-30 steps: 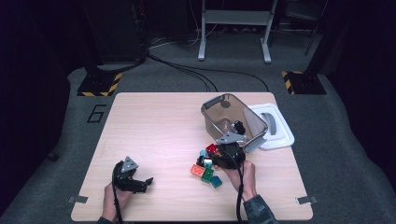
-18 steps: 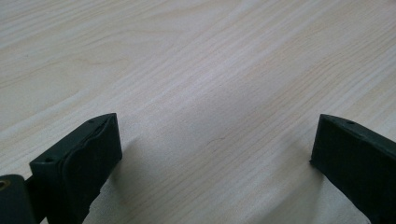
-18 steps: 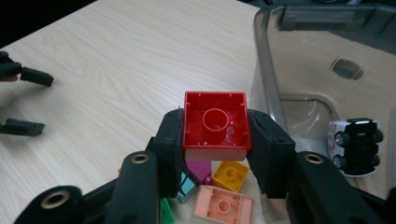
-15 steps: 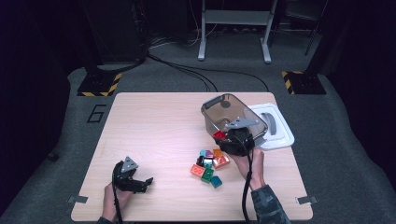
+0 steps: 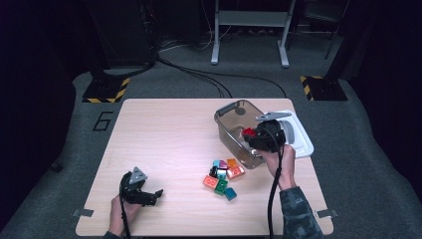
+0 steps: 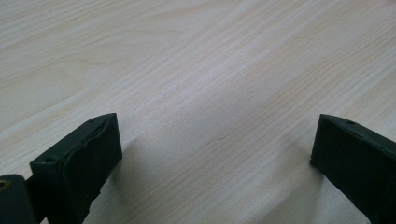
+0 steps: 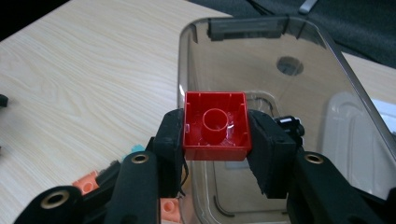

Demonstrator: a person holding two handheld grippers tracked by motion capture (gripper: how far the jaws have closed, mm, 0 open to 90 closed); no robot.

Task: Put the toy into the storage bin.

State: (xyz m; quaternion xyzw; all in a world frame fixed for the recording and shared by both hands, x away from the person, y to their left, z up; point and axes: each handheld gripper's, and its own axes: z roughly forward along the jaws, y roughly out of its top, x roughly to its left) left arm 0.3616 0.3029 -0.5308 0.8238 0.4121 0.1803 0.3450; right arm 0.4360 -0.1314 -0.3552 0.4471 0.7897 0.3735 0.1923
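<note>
R gripper (image 7: 215, 133) clamps red brick (image 7: 215, 126) over bin (image 5: 234, 124) rim | risk: early drop, brick lands outside | L gripper (image 6: 215, 149) wide open, empty

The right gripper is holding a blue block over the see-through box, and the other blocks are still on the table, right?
Not quite: the block is red, not blue, as the right gripper view shows. The rest holds: the right gripper holds it over the see-through box, and the other blocks lie on the table.
</note>
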